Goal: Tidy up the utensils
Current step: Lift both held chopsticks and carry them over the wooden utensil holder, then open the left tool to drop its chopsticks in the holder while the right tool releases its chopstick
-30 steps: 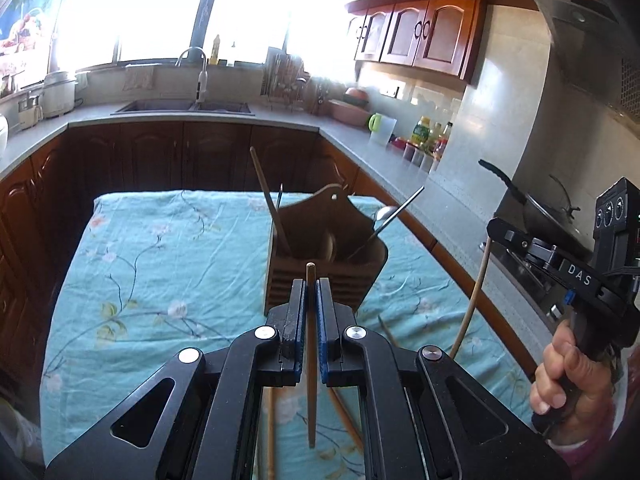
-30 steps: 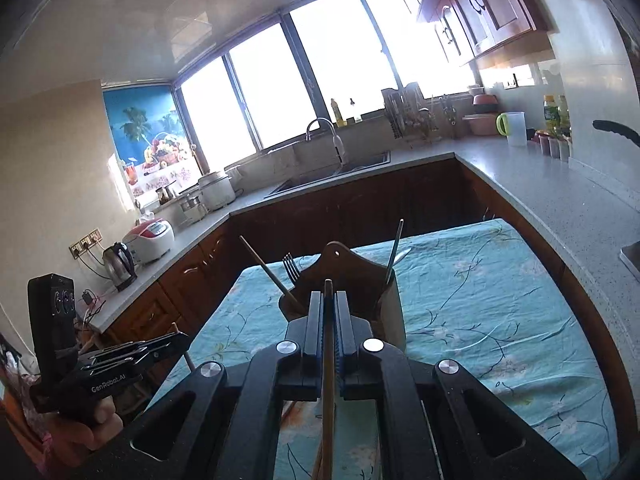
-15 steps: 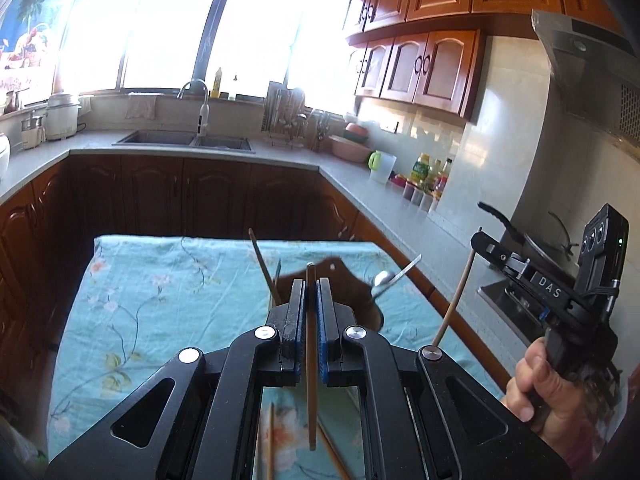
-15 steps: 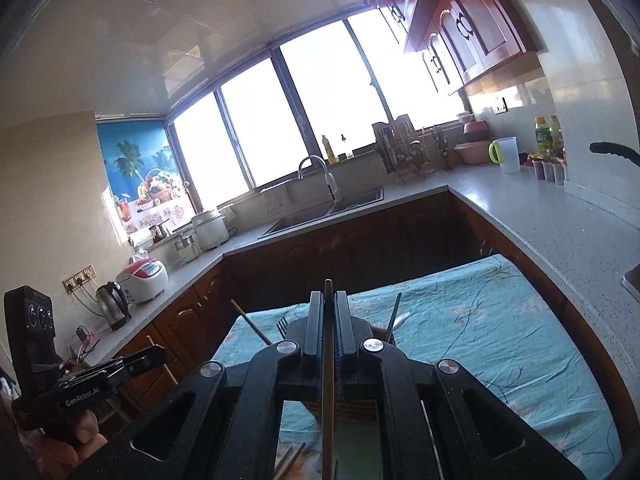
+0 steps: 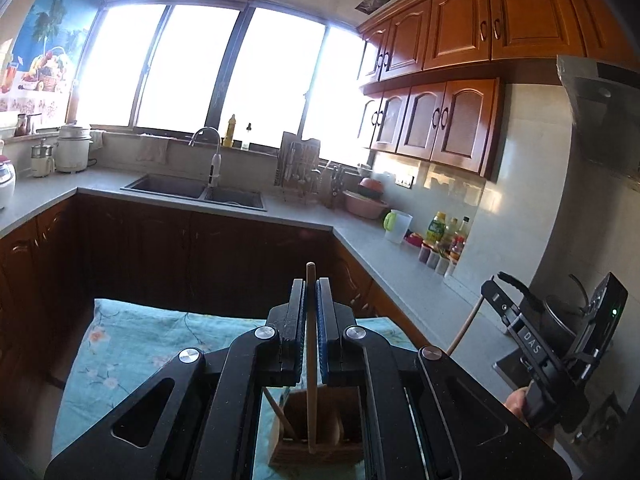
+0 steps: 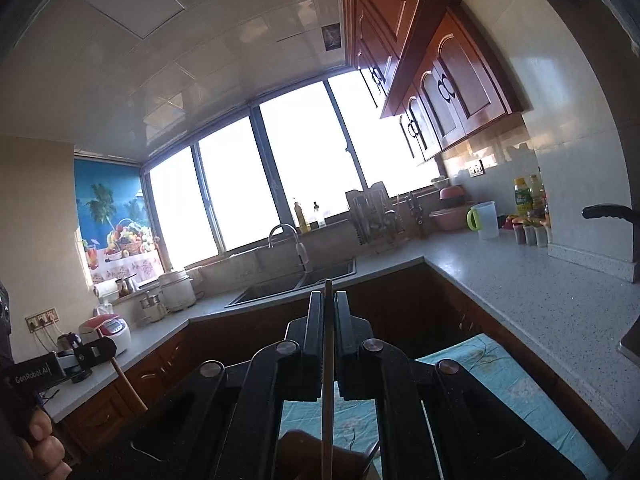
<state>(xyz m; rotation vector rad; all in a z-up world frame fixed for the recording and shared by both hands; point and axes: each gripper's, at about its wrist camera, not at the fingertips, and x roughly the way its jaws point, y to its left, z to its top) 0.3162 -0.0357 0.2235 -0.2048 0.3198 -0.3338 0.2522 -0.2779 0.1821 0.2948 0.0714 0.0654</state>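
Observation:
My left gripper [image 5: 311, 284] is shut on a wooden chopstick [image 5: 310, 360] that hangs down over the wooden utensil holder [image 5: 316, 432], seen below between the gripper arms. Another chopstick [image 5: 280, 414] leans in the holder. My right gripper [image 6: 329, 296] is shut on a second chopstick [image 6: 328, 380], above the holder's top [image 6: 320, 452]. The right gripper also shows at the right of the left wrist view [image 5: 496, 292], with its chopstick [image 5: 464, 328] slanting down. The left gripper shows at the left of the right wrist view [image 6: 106, 350].
The holder stands on a table with a teal floral cloth [image 5: 128, 344]. Behind are dark cabinets, a grey counter with a sink [image 5: 196, 192], a dish rack [image 5: 300, 172], bottles [image 5: 440, 240] and a pot on the stove [image 5: 560, 316].
Both grippers have risen and tilted up with their chopsticks. The holder has dropped from the middle of both views to the bottom, under the grippers.

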